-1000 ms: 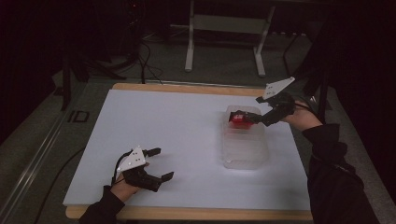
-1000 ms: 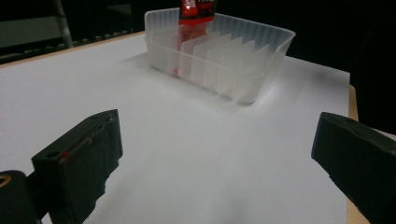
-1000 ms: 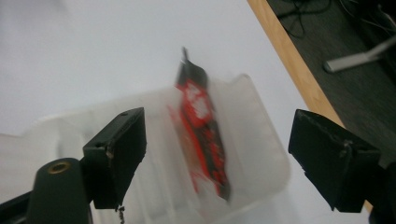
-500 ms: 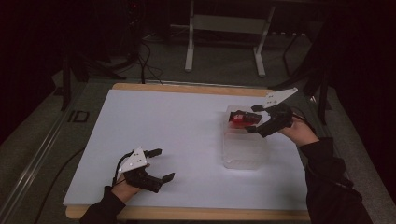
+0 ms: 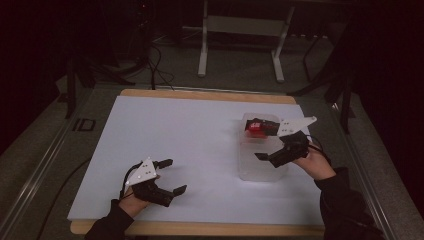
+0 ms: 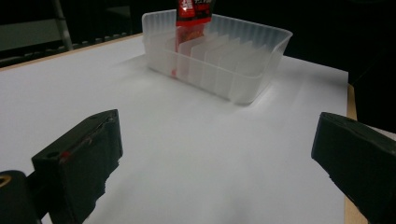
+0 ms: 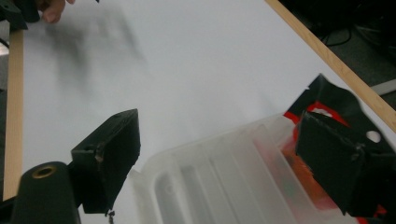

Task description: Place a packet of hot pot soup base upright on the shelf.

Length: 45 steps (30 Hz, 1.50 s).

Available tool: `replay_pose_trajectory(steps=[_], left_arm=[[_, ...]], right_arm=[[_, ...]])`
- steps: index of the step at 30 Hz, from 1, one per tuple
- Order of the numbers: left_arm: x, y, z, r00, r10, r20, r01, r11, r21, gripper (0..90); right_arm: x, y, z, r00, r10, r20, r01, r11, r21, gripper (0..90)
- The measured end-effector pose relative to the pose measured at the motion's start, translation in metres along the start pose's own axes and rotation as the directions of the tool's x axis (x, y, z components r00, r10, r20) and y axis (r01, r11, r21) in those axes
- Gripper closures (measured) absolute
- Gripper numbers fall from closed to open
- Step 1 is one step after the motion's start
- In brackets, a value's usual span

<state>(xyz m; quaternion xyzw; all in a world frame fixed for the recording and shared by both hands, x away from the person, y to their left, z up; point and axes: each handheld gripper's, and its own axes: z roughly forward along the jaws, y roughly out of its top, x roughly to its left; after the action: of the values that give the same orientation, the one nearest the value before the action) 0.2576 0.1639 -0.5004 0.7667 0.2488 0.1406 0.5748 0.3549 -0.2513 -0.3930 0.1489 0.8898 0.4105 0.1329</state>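
A clear plastic bin (image 5: 260,171) with ribbed dividers stands on the right of the white table (image 5: 190,135). A red packet (image 5: 255,128) stands upright in its far end. My right gripper (image 5: 261,143) hovers over the bin, its jaws wide apart after just opening, pressing on nothing. In the right gripper view the bin (image 7: 210,186) lies below the right gripper (image 7: 219,156), with the packet (image 7: 327,95) behind one jaw. My left gripper (image 5: 173,176) rests open and holds nothing at the front left. The left gripper view has the bin (image 6: 233,79) and packet (image 6: 191,14) beyond the left gripper (image 6: 219,154).
The table's wooden edge (image 5: 200,94) runs along the far side, and another (image 7: 322,51) passes close to the bin. A metal stand (image 5: 240,45) and cables lie on the dark floor behind. The person's left hand (image 7: 52,10) is at the top of the right gripper view.
My right gripper has drawn back from the packet toward the near side and sunk lower over the bin, leaving the packet in the far end. The left gripper has stayed put.
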Motion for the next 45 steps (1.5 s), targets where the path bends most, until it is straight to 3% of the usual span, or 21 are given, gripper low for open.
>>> replay_pose_trajectory(steps=[6,10,18,23,25,30,35,40,45], left_arm=[[0.0,0.001,-0.001,1.0,0.001,-0.005,-0.001,1.0,-0.005,2.4],[0.0,0.0,-0.001,1.0,0.002,-0.002,-0.002,1.0,-0.003,2.4],[-0.001,0.001,-0.001,1.0,0.004,-0.003,-0.004,1.0,-0.002,2.4],[-0.001,0.001,-0.001,1.0,0.008,-0.004,-0.008,1.0,-0.001,2.4],[-0.001,0.001,-0.001,1.0,0.007,-0.003,-0.007,1.0,-0.001,2.4],[-0.001,0.001,-0.002,1.0,0.006,-0.004,-0.006,1.0,-0.002,2.4],[-0.002,0.0,-0.001,0.9999,0.01,-0.003,-0.01,0.9999,0.003,2.4],[-0.003,-0.001,0.0,1.0,0.007,0.003,-0.007,1.0,0.005,2.4],[-0.005,-0.002,0.003,0.9997,0.023,0.006,-0.023,0.9995,0.023,2.4]], right_arm=[[0.017,-0.008,-0.001,0.9986,0.05,0.016,-0.049,0.998,-0.042,14.1],[0.029,-0.013,0.001,0.9974,0.064,0.032,-0.063,0.998,-0.031,14.4],[0.05,-0.029,0.007,0.9937,0.109,0.027,-0.107,0.993,-0.058,14.6],[0.063,-0.037,0.013,0.9928,0.098,0.069,-0.094,0.994,-0.061,14.6],[0.067,-0.041,0.014,0.9922,0.114,0.051,-0.11,0.991,-0.077,14.5],[0.078,-0.051,0.015,0.9875,0.144,0.065,-0.134,0.982,-0.13,14.6],[0.086,-0.059,0.014,0.9861,0.14,0.09,-0.126,0.981,-0.146,14.7],[0.092,-0.071,0.012,0.9813,0.182,0.063,-0.166,0.966,-0.198,14.6],[0.098,-0.076,0.014,0.984,0.157,0.085,-0.136,0.969,-0.207,14.7]])
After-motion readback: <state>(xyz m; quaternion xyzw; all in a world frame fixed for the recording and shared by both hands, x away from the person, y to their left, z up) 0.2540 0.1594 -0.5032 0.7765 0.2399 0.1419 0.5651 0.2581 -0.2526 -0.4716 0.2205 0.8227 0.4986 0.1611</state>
